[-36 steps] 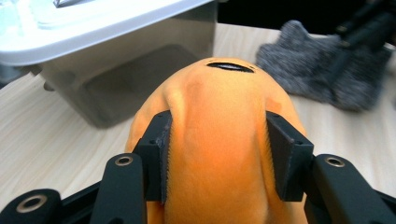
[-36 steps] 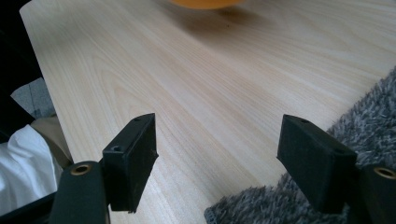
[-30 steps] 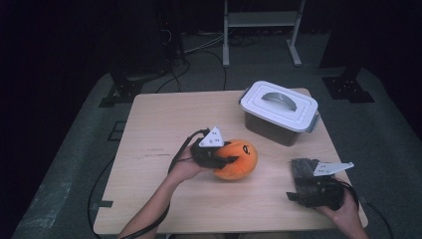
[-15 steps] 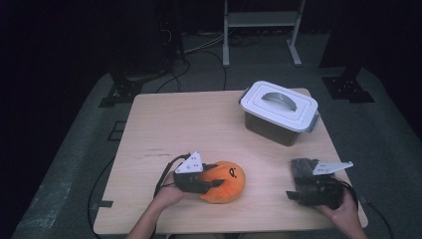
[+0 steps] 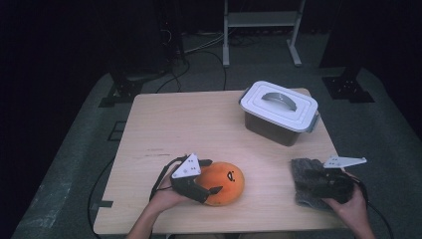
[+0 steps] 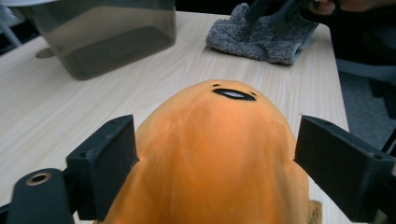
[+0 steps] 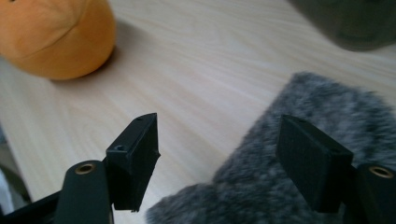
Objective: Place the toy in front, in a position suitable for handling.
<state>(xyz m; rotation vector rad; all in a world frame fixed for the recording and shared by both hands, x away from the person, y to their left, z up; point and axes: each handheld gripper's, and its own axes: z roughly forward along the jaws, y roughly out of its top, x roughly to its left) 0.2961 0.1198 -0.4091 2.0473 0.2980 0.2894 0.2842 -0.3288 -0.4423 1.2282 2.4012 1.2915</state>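
The left hand-held gripper (image 5: 211, 181) has just been opening; its jaws flank, barely gripping, the round orange plush toy (image 5: 225, 182) on the table (image 5: 199, 124), well short of the lidded grey plastic box (image 5: 278, 113). Judged: release step; next, withdraw.

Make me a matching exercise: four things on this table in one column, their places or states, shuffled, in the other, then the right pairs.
Things:
1. orange plush toy
2. grey cloth
3. lidded box
4. left hand-held gripper

Places or states:
A. at the table's far right
B. jaws open on either side of the toy
C. under the right hand-held gripper
D. near the front edge, face up

Pairs: 1-D, 2-C, 3-A, 4-B
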